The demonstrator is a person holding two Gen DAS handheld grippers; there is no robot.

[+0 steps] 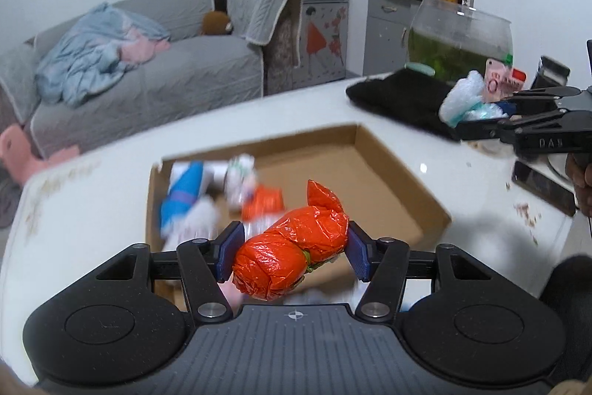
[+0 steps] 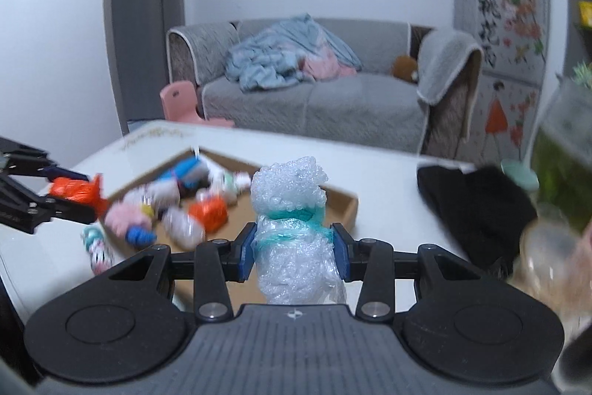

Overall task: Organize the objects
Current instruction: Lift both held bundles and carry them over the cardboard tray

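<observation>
Left tool (image 1: 294,256) is clamping an orange bundle (image 1: 292,258) between both pads. Right tool (image 2: 294,252) is gripping a clear bubble-wrap bundle (image 2: 292,228), held upright.

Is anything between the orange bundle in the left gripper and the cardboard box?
Nothing visible. The left gripper holds the orange bundle over the open cardboard box; only earlier-placed bundles lie inside.

Dim indoor light, motion blur, fisheye edges.
</observation>
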